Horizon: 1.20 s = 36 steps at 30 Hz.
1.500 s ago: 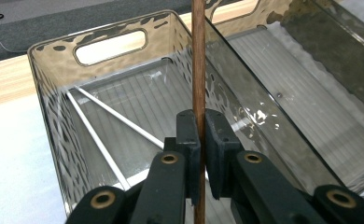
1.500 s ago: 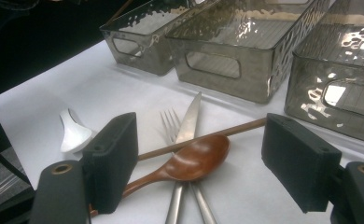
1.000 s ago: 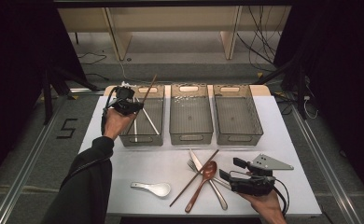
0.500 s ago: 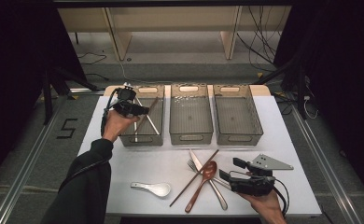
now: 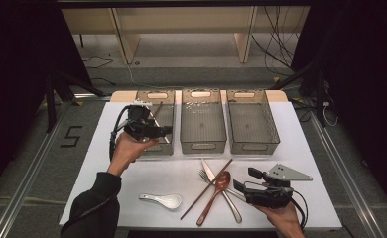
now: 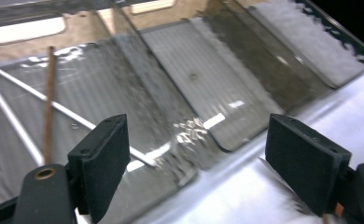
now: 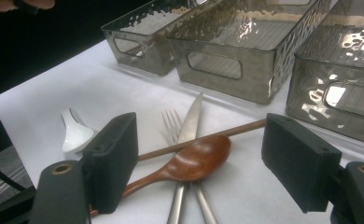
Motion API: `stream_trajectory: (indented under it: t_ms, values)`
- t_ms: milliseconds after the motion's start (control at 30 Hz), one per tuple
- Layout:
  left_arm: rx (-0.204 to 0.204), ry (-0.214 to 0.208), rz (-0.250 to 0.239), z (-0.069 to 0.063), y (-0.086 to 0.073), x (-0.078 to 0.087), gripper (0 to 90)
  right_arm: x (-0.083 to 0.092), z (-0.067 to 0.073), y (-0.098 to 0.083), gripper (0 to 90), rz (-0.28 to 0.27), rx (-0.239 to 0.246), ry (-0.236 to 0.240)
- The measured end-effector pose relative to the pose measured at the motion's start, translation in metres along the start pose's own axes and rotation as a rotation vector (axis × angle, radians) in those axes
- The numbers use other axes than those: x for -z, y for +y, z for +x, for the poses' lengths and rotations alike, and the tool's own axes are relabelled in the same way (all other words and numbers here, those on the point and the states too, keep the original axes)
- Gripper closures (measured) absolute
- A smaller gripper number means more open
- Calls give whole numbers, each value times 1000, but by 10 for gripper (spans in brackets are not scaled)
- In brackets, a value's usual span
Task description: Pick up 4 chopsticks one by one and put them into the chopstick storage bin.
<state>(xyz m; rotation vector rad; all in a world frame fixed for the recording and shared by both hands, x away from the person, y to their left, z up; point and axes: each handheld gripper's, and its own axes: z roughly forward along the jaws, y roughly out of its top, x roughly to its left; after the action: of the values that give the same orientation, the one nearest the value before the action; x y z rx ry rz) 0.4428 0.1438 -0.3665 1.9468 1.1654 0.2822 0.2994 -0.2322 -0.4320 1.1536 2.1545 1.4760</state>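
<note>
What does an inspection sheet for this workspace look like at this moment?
Surface: white table, bare between items.
Job's things: three grey bins; brown chopstick and pale sticks in the left bin; chopstick, wooden spoon, fork, knife, white spoon on the table.
Clutter: nothing seen.
Grippers: left gripper open, jaws just opened, nothing between; right gripper open above the cutlery.
Cables: one trailing from each gripper; more on the floor.
Surroundings: dark, wooden frame behind.

left gripper (image 5: 164, 131) raised in left hand (image 5: 128, 148), jaws just opened wide, nothing between. right gripper (image 5: 241, 181) low in right hand (image 5: 281, 214), jaws apart, empty.
</note>
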Motion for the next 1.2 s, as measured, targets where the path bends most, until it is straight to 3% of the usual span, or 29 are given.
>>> stream_trajectory:
  t_ms: [167, 1200]
  values:
    - [-1, -40, 37, -13, -19, -7, 202, 0, 0, 0, 279, 2, -3, 1]
    - [-147, -106, 254, -88, -77, -49, 168, 1, 0, 0, 279, 0, 1, 0]
